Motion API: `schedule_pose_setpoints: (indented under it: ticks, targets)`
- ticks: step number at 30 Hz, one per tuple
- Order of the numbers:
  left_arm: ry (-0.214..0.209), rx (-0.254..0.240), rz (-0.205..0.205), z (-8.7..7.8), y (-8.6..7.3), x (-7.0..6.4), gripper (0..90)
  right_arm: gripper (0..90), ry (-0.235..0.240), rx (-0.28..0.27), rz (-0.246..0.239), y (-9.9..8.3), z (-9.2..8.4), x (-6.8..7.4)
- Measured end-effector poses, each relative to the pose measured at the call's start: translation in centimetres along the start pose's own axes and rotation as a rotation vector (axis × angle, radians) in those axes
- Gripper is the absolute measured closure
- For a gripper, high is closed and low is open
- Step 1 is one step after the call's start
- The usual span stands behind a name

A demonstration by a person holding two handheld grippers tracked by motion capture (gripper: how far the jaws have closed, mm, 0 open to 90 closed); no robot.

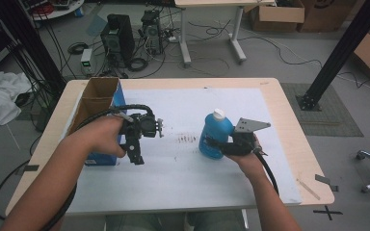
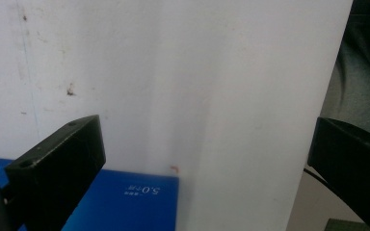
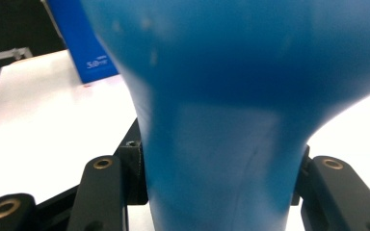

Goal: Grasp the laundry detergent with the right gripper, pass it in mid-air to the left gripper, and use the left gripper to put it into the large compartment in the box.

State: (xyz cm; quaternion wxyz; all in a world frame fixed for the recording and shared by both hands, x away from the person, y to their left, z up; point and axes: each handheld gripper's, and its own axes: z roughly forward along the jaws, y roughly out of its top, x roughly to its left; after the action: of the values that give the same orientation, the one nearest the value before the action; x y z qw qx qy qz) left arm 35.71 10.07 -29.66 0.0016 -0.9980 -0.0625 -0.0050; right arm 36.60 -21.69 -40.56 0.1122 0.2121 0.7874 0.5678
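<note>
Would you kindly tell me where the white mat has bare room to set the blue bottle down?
The mat's near strip and far right corner are bare. It is crowded at left by the cardboard box and left claw, and around the blue bottle.

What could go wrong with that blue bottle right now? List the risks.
1. The right gripper is clamped on the blue bottle low on its body, so the bottle may tip or swing when lifted.
2. The smooth plastic could slip between the pads.
3. The open-topped blue box stands close to the open left gripper; a careless move there might knock it.
</note>
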Motion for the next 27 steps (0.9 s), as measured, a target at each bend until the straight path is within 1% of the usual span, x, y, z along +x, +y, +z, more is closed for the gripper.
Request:
schedule_pose_setpoints:
  ticks: [3,5,8,13,20,24,27]
  targets:
    - [0.004,0.003,0.004,-0.4,0.2,0.0,0.1,46.2,0.026,0.007,-0.016,1.0,-0.6,0.6]
    - [0.01,0.009,0.01,-0.8,0.4,-0.1,0.0,46.2,0.033,0.006,-0.028,1.6,-1.0,1.0]
    - [0.018,0.003,0.02,-1.5,0.5,-0.3,0.1,46.2,0.051,0.007,-0.037,2.4,-1.5,1.7]
    - [0.027,-0.007,0.028,-2.5,0.8,-0.5,0.1,46.1,0.093,0.007,-0.053,3.4,-1.8,3.2]
    - [0.023,-0.011,0.047,-3.2,1.4,-1.0,0.0,46.0,0.159,0.02,-0.084,4.0,-0.6,5.3]
    - [0.017,-0.014,0.062,-3.7,1.8,-1.4,0.0,46.0,0.191,0.032,-0.094,3.9,0.5,6.1]
    - [0.014,-0.032,0.066,-4.0,1.9,-1.8,0.0,46.1,0.225,0.036,-0.096,3.6,1.3,6.5]
